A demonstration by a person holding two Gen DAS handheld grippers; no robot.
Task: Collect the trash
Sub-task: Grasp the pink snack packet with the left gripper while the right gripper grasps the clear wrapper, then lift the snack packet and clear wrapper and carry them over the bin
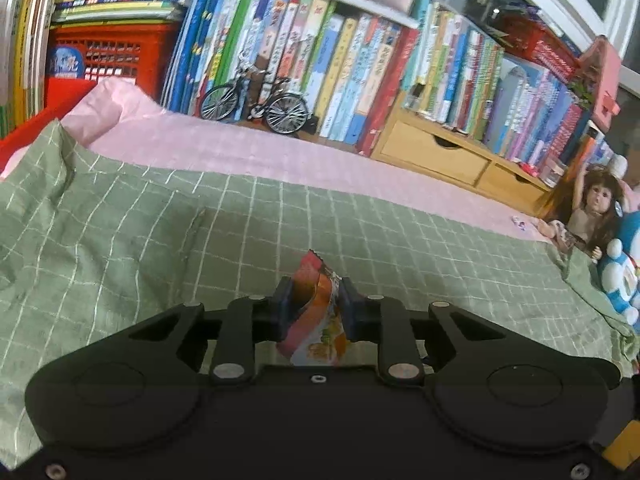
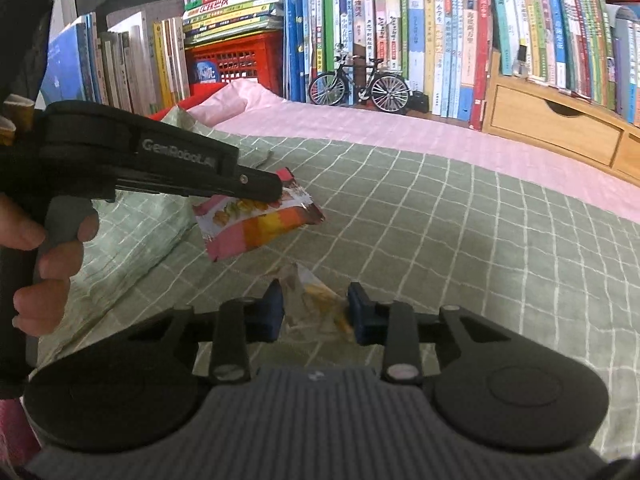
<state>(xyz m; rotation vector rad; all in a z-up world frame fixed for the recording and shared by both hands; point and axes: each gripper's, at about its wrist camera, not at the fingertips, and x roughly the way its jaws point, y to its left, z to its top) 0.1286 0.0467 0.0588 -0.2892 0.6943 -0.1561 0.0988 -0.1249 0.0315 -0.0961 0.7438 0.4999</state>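
Clearly, the left gripper (image 1: 314,304) is clamped tight on a pink and orange snack wrapper (image 1: 318,312), which stands crumpled between the two blue-padded jaws and pokes up past their tips. From the right wrist view the same wrapper (image 2: 260,220) hangs from the tip of the left gripper (image 2: 268,194), apparently clear of the green checked bedspread (image 2: 460,240), while a hand (image 2: 36,256) wraps around the gripper's handle at the left edge. The right gripper (image 2: 316,308) sits low over the bedspread with a second piece of trash between its jaws: a crinkled clear wrapper (image 2: 316,296) with yellow print, lying on the cloth. Its jaws stand partly closed around that wrapper; whether the pads actually press on it cannot be told. Beyond the green cloth runs a strip of pink sheet (image 2: 400,128), and behind it a model bicycle (image 2: 360,84) stands in front of a long row of children's books (image 2: 440,40). A red plastic crate (image 2: 236,60) sits at the back left with books stacked on top, and a wooden drawer unit (image 2: 552,124) sits at the right. In the left wrist view a doll (image 1: 592,208) and a blue-and-white plush toy (image 1: 624,276) lie at the far right edge.
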